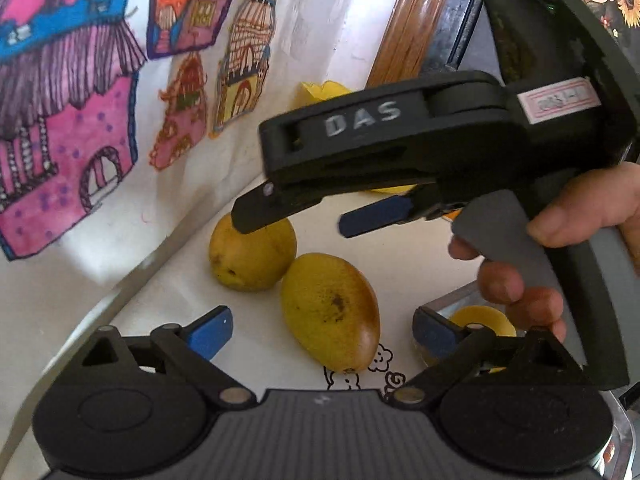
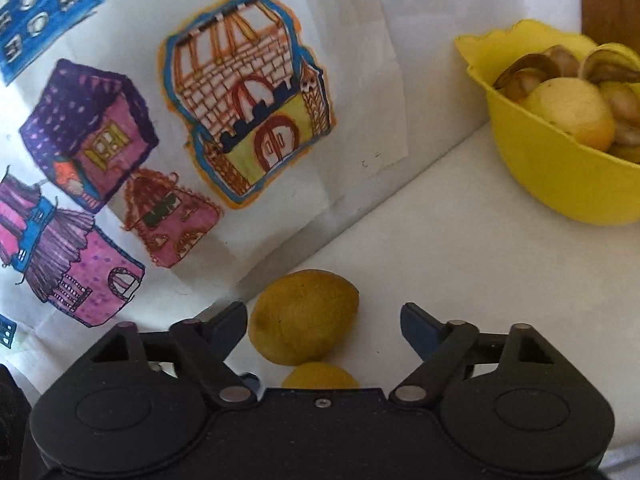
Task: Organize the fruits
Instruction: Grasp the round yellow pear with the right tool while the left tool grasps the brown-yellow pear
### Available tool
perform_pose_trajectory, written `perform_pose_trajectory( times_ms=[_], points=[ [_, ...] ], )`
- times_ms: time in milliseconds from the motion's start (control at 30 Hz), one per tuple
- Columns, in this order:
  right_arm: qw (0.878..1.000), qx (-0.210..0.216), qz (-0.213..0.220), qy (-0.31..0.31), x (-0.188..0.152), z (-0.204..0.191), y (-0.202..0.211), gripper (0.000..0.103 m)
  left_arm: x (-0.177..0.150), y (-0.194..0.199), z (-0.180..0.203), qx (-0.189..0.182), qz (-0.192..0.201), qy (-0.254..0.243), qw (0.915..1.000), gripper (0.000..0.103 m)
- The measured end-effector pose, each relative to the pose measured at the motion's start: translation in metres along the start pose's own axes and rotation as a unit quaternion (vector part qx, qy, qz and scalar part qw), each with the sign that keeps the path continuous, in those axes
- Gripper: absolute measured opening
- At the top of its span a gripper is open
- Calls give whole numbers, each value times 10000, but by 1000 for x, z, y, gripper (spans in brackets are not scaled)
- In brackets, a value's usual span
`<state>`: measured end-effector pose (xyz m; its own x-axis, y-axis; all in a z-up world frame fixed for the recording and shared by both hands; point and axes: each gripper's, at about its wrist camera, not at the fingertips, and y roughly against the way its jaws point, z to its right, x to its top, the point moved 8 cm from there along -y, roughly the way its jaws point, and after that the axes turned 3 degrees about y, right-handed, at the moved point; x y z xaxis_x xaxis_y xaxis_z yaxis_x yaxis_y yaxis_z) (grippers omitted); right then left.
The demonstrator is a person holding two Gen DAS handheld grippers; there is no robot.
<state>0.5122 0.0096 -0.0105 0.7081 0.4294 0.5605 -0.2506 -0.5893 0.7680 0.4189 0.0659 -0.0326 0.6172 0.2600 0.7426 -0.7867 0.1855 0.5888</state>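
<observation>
The yellow bowl (image 2: 560, 184) runs off the right wrist view's right edge. The right gripper (image 1: 320, 216) hides most of it in the left wrist view, and the nearer mango (image 2: 320, 376) is mostly hidden behind that gripper's body.

Both tools are matte black plastic. The left gripper (image 1: 322, 330) has 2 blue pads (image 1: 210, 334), round pivot housings, silver rivets at the link joints and a ribbed grey top. The right gripper (image 1: 320, 218) carries "DAS" in pale letters, a pink-edged white label, a silver screw near its tip and a grey handle, with a bare hand (image 1: 560, 264) around it.
</observation>
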Motion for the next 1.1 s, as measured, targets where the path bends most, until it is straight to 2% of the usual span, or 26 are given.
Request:
perform_pose_trajectory(
  times_ms=[133,233,500,600,900,1100],
  points=[
    [9996,239,-96,-87,4,3,-10,80,-3,-7,-1,-87,-90,128,9998,91],
    [9992,350,-160,-52,6,4,-16,80,-5,-14,2,-65,-65,44,9999,84],
    [9984,449,-326,123,7,-2,-43,71,-7,-26,14,83,53,-215,9997,73],
    [9981,477,-358,174,9,-1,-47,71,-7,-30,20,-5,79,-213,9997,66],
    [9978,604,-278,61,6,7,-52,69,-19,-26,22,-32,138,-243,9996,64],
    [9976,601,-114,-324,-2,18,-50,68,-19,-28,27,-22,96,-353,9993,62]
  ],
)
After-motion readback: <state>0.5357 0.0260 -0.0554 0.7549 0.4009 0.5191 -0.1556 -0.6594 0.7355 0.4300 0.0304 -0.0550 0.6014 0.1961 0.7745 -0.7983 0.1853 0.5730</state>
